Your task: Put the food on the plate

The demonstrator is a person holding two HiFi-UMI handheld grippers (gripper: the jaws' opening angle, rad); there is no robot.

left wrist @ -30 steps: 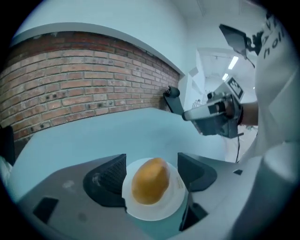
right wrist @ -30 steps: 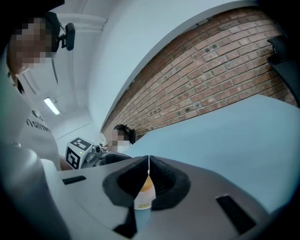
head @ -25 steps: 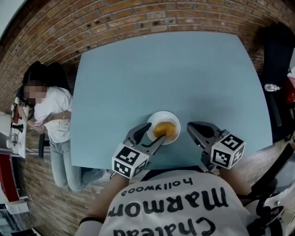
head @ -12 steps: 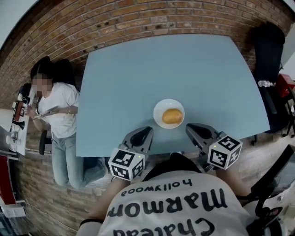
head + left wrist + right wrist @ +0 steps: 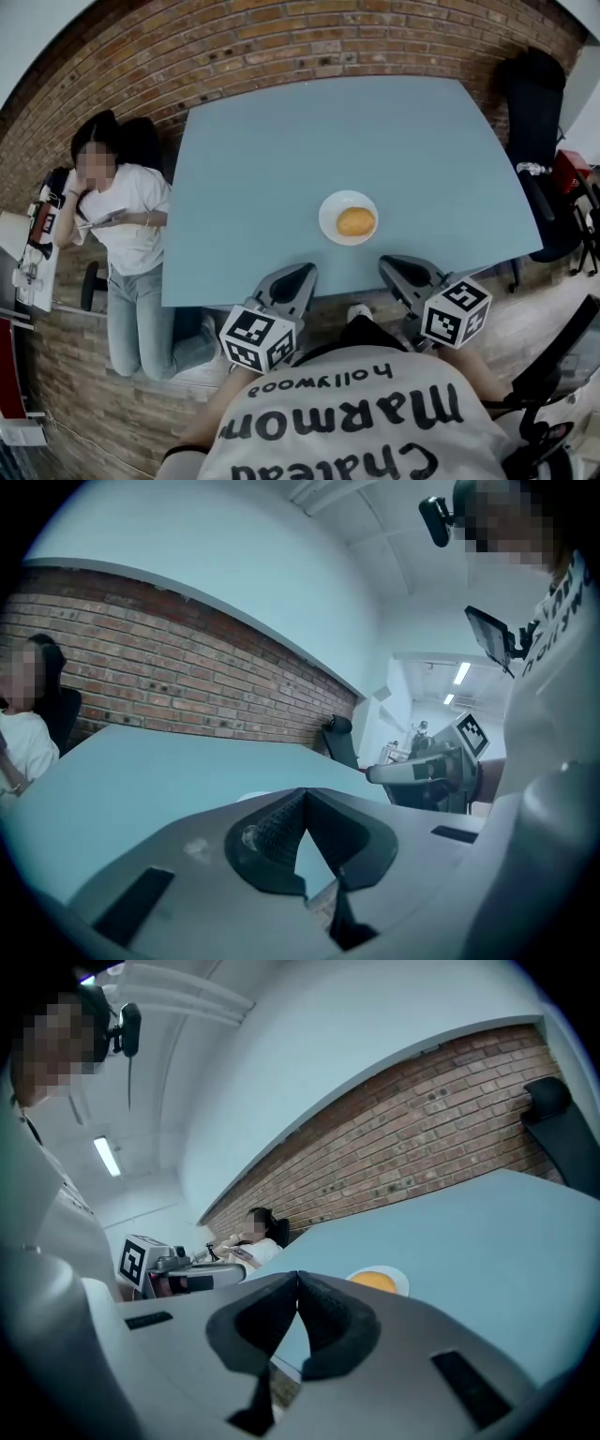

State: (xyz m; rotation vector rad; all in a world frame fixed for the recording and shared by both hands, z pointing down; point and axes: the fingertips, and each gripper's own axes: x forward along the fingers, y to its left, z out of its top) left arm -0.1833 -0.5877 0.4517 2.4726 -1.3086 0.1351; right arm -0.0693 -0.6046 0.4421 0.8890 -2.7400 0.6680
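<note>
An orange bun (image 5: 355,222) lies on a small white plate (image 5: 331,208) on the blue table (image 5: 281,169), near its front edge. The bun (image 5: 375,1281) and plate (image 5: 401,1283) also show in the right gripper view, just past the jaws. My left gripper (image 5: 298,277) hangs at the table's front edge, left of the plate, jaws shut and empty (image 5: 302,793). My right gripper (image 5: 394,265) sits just below and right of the plate, also shut with nothing held (image 5: 297,1277). Neither touches the plate.
A person (image 5: 122,234) in a white shirt sits against the brick wall at the table's left side. A black chair (image 5: 536,84) stands at the right, with a bottle (image 5: 531,170) beside it. The far part of the table is bare.
My left gripper has let go of the bun on the plate, pulled back to the table's front edge and shut. The view has drawn back; the right gripper has stayed close to its place.
</note>
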